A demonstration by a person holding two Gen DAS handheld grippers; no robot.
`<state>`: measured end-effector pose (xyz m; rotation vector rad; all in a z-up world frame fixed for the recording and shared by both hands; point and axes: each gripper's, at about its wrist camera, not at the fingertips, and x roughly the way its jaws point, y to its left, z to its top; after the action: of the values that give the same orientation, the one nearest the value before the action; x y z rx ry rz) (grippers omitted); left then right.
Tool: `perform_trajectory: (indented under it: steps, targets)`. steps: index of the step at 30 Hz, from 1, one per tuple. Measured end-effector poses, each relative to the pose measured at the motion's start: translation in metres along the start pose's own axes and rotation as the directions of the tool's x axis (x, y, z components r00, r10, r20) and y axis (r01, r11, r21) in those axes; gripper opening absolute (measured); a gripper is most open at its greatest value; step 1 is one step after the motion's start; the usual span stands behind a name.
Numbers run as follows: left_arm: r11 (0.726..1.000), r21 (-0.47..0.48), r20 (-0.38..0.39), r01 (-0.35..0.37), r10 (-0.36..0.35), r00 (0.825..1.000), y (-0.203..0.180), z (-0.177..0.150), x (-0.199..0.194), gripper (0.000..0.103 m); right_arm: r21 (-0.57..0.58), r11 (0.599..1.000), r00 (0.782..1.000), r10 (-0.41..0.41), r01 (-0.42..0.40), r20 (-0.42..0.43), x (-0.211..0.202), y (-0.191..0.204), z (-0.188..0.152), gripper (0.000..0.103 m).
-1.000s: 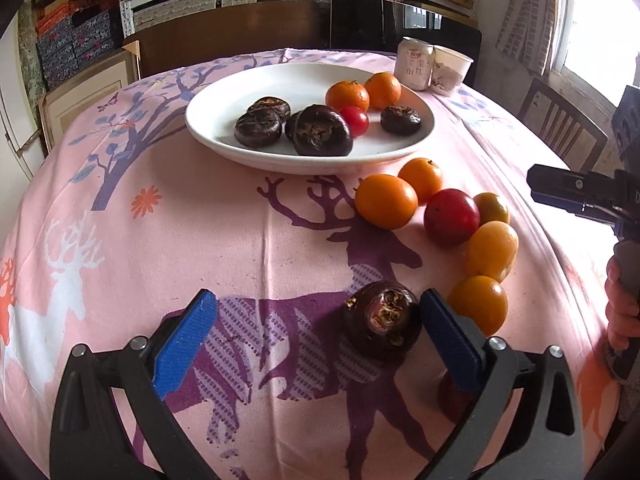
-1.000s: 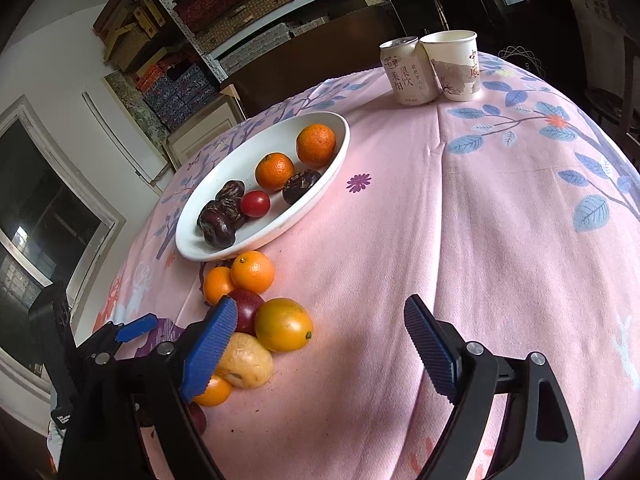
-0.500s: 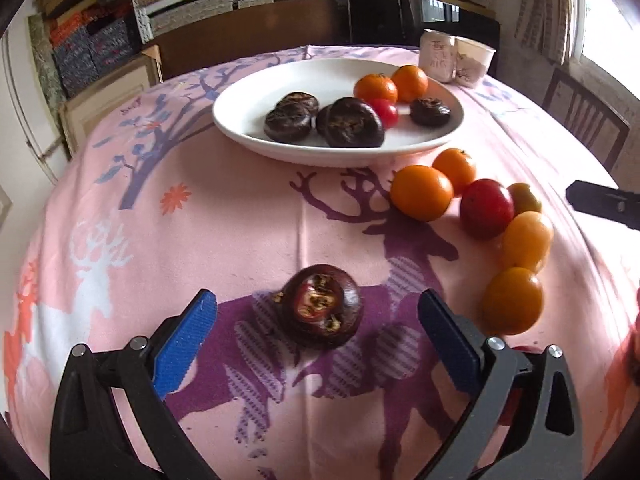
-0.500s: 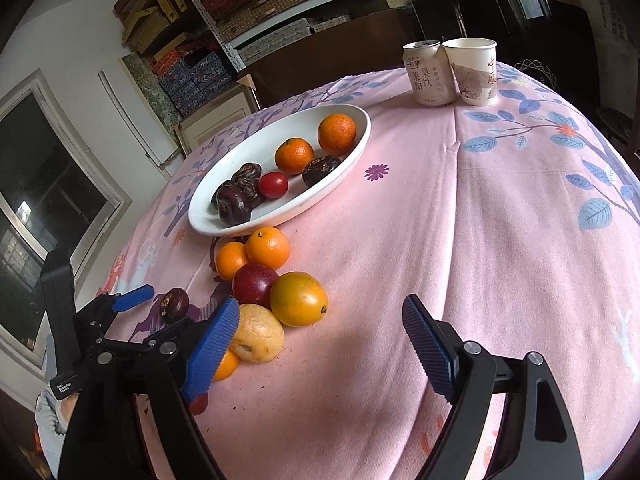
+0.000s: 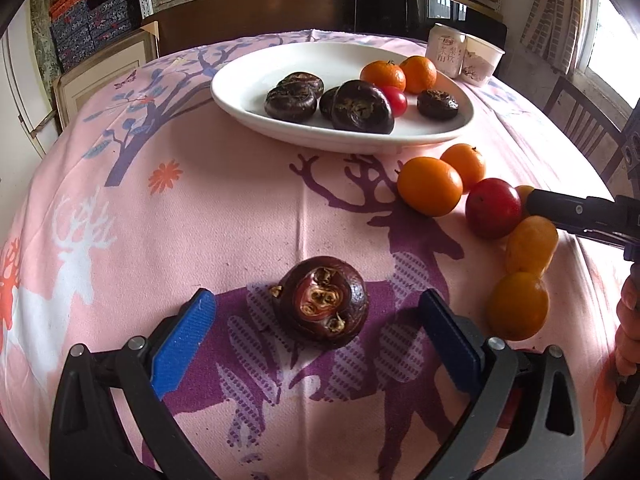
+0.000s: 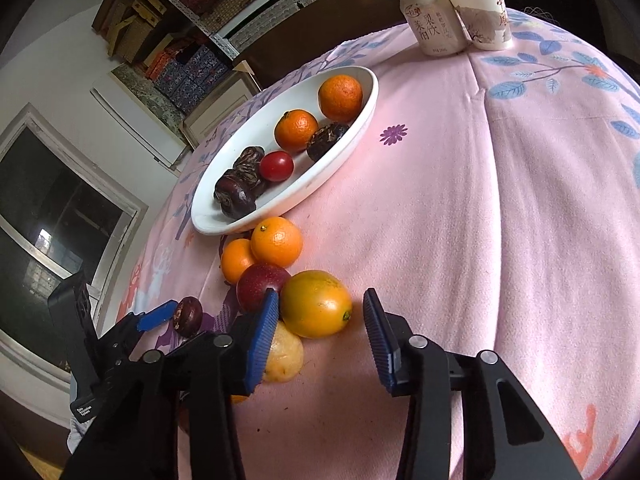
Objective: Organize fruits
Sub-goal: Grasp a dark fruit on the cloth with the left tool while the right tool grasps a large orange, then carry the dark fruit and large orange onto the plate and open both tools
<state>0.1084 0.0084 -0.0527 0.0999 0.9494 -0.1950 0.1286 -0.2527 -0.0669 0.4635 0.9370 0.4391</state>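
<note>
Left wrist view puts your left gripper [image 5: 316, 320] low in the frame with its blue pads spread wide on either side of a dark brown fruit [image 5: 324, 302] that lies on the pink tablecloth [image 5: 224, 216] between them; neither pad touches it. At upper centre sits the white oval plate [image 5: 248, 100], holding 5 dark brown fruits, 2 small oranges and 1 small red fruit. Just below the plate's right end, a loose cluster runs down the right side of the frame: 2 oranges [image 5: 430, 186], a red plum-like fruit [image 5: 493, 208] and 2 yellow-orange fruits. Behind the plate, at upper right, a drink can [image 5: 445, 51] stands touching a paper cup [image 5: 480, 62].

Right wrist view shows your right gripper [image 6: 320, 328] at lower centre, its jaws closing around a yellow-orange fruit [image 6: 316, 303]. The left pad sits right against that fruit's left side, while the right pad stands just clear of its right side, so it is not yet clamped. A pale yellow fruit [image 6: 284, 354] lies half hidden behind the left pad, directly below the yellow-orange one. Toward the left edge of this frame you can see your other gripper with the dark brown fruit beside its blue pad.
</note>
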Motion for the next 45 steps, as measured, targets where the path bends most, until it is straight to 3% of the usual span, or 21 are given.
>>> perform_trajectory:
  steps: [9, 14, 15, 17, 19, 23, 31, 37, 43, 45]
  targets:
    - [1.000, -0.002, 0.005, 0.000, 0.000, 1.000, 0.000, 0.000, -0.001, 0.099, -0.006, 1.000, 1.000, -0.012, 0.012, 0.022, -0.006, 0.000, -0.002, 0.038]
    - [0.998, -0.060, 0.039, 0.007, -0.005, 0.999, 0.012, 0.001, -0.008, 0.098, -0.012, 0.999, 0.998, -0.045, 0.046, 0.035, -0.008, -0.001, -0.002, 0.038]
    - [0.998, -0.069, 0.046, 0.011, -0.008, 0.999, 0.014, 0.000, -0.009, 0.094, -0.009, 0.999, 0.998, -0.045, 0.045, 0.032, -0.008, -0.003, -0.002, 0.038]
    - [0.998, -0.066, 0.039, 0.011, -0.008, 0.999, 0.013, -0.001, -0.009, 0.067, -0.006, 0.999, 0.999, -0.043, 0.043, 0.032, -0.008, -0.003, -0.002, 0.038]
    - [0.999, -0.042, 0.041, -0.001, 0.002, 0.999, 0.008, -0.002, -0.010, 0.063, -0.007, 0.999, 0.999, -0.043, 0.043, 0.032, -0.008, -0.004, -0.002, 0.038]
    - [1.000, -0.001, 0.052, 0.003, -0.003, 0.999, -0.002, -0.004, -0.014, 0.041, -0.012, 0.999, 0.998, -0.045, 0.045, 0.033, -0.008, -0.004, -0.002, 0.038]
    - [0.998, -0.010, 0.149, 0.056, -0.054, 0.987, -0.001, 0.015, -0.036, 0.041, -0.045, 0.997, 0.993, -0.060, 0.065, 0.103, -0.022, 0.003, -0.001, 0.038]
    - [0.997, -0.061, 0.193, 0.056, -0.043, 0.980, 0.013, 0.070, -0.036, 0.042, -0.060, 0.997, 0.986, -0.036, 0.046, 0.165, -0.032, 0.020, 0.036, 0.038]
    - [0.992, -0.121, 0.189, 0.043, -0.019, 0.982, 0.030, 0.114, -0.006, 0.042, -0.097, 0.995, 0.989, 0.006, 0.008, 0.145, 0.006, 0.050, 0.078, 0.038]
    - [0.990, -0.136, 0.193, 0.041, -0.014, 0.981, 0.034, 0.119, 0.004, 0.051, -0.098, 0.995, 0.988, 0.012, 0.003, 0.151, 0.019, 0.052, 0.085, 0.039]
